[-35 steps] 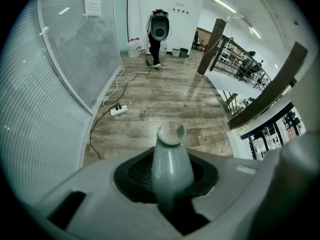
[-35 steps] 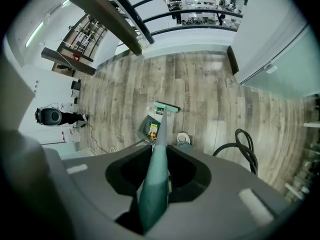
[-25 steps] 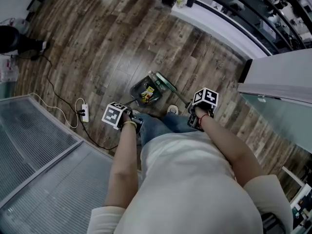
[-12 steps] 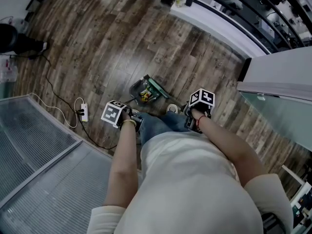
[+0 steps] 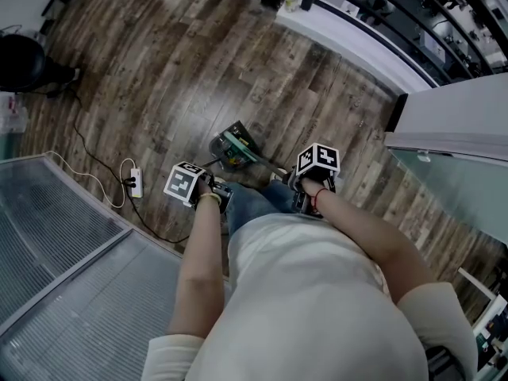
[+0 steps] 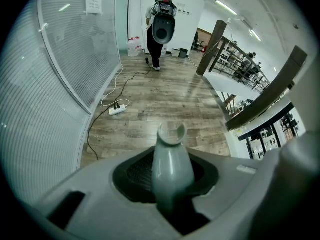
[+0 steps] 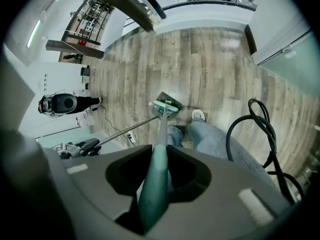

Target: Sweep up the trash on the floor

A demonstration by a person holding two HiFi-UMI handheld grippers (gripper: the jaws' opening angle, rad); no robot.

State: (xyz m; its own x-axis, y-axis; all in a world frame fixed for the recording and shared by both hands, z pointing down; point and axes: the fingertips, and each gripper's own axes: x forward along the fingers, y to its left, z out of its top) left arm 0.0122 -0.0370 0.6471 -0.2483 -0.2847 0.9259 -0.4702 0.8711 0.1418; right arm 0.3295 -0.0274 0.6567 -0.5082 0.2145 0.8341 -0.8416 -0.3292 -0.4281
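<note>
The right claw [image 7: 157,176] clenches the broom [image 7: 160,129], the left claw [image 6: 170,181] grips the dustpan [image 5: 226,151] handle; the pan lies ahead, between them.

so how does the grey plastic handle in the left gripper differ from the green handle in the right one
Colour: the grey plastic handle is pale grey; the green handle is teal.
Length past the jaws: the grey one ends shortly in a notched tip, the green one runs on far down to its brush head.
Shared: each is clamped, in the left gripper and right gripper.
</note>
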